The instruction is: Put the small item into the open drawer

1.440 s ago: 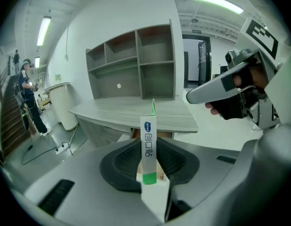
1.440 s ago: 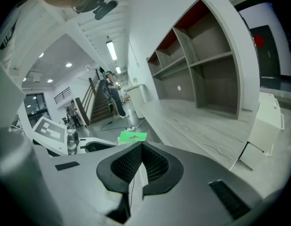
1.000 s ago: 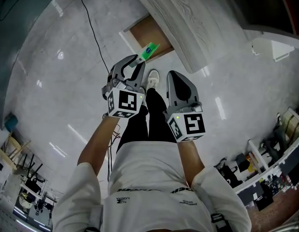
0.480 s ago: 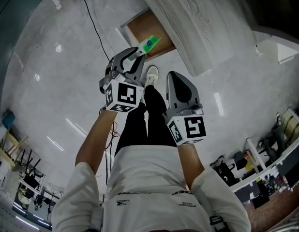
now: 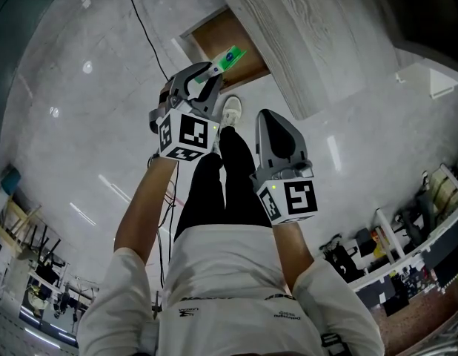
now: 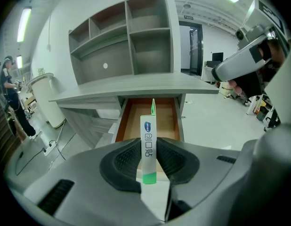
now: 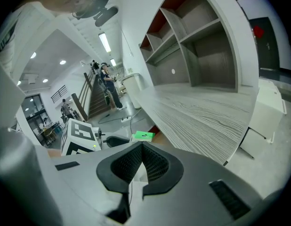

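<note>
Small green/white carton [image 6: 148, 142] is sitting upright btwn the 2 pads [image 6: 128, 160] of the left gripper [image 5: 211, 74], clamped low, top poking past the tips, open drawer [image 6: 167, 117] straight ahead of them. Prob light, thin, crushable imo, so gentle squeeze on the flat faces. The right gripper [image 7: 142, 147] is hanging closed, empty.

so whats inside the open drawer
The drawer shows only bare brown bottom in its visible part. Its near end is hidden behind the left gripper and the green-and-white box it grips.

Drawer [image 6: 166, 119] brown wood inside; desk top [image 7: 206, 121] grey wood-grain, matt; floor [image 5: 81, 124] glossy, marbled.
</note>
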A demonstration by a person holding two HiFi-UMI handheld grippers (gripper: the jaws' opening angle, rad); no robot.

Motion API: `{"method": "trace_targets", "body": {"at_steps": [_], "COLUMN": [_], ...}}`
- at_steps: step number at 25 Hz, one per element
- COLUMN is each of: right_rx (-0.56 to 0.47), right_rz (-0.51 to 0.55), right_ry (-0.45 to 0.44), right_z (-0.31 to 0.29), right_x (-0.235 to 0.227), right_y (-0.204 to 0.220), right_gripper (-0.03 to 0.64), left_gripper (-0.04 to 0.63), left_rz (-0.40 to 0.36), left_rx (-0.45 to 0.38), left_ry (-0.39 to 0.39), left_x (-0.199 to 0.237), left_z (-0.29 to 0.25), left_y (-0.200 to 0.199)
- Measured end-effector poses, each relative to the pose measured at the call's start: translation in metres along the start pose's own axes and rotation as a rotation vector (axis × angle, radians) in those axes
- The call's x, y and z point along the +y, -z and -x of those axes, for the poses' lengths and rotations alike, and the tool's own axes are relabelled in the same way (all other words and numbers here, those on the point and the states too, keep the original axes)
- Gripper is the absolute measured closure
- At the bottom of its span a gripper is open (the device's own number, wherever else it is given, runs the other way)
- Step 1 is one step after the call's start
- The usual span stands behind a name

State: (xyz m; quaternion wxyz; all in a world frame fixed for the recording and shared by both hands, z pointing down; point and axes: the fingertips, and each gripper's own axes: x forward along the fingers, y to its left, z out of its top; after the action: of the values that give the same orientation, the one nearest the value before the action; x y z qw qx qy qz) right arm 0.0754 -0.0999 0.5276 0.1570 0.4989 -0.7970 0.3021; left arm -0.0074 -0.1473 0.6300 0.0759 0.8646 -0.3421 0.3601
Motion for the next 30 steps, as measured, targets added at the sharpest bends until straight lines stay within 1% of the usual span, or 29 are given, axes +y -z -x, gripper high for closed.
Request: {"method": "trace_targets", "body": {"at_steps": [7,11,16,30], "right_rx": [0.017,0.028,0.022,0.040], "right_rz": [0.000,-0.027,-0.037,-0.036], "right_ry": [-0.012,-0.031,-0.048,-0.040], "right_z": [-0.004,-0.006,-0.009,-0.009], "right_x": [0.003,0.006,0.010,-0.002], "right_y": [0.005,0.010,0.006,0.014], "right_gripper": [0.588,0.588,0.588,0.588], "left_gripper": [0.489,0.489,0.489,0.489], "left_rz": [0.007,-0.003,0.005,0.007], "left_rx": [0.000,0.009,0.017,0.049], "left_ry": [0.007,0.013,0.018,0.065], "left_x": [0.005,0.003,0.004,-0.006], "left_z": [-0.012,-0.021,-0.030,-0.048], "left_y": [0.004,0.007,0.010,0.022]}}
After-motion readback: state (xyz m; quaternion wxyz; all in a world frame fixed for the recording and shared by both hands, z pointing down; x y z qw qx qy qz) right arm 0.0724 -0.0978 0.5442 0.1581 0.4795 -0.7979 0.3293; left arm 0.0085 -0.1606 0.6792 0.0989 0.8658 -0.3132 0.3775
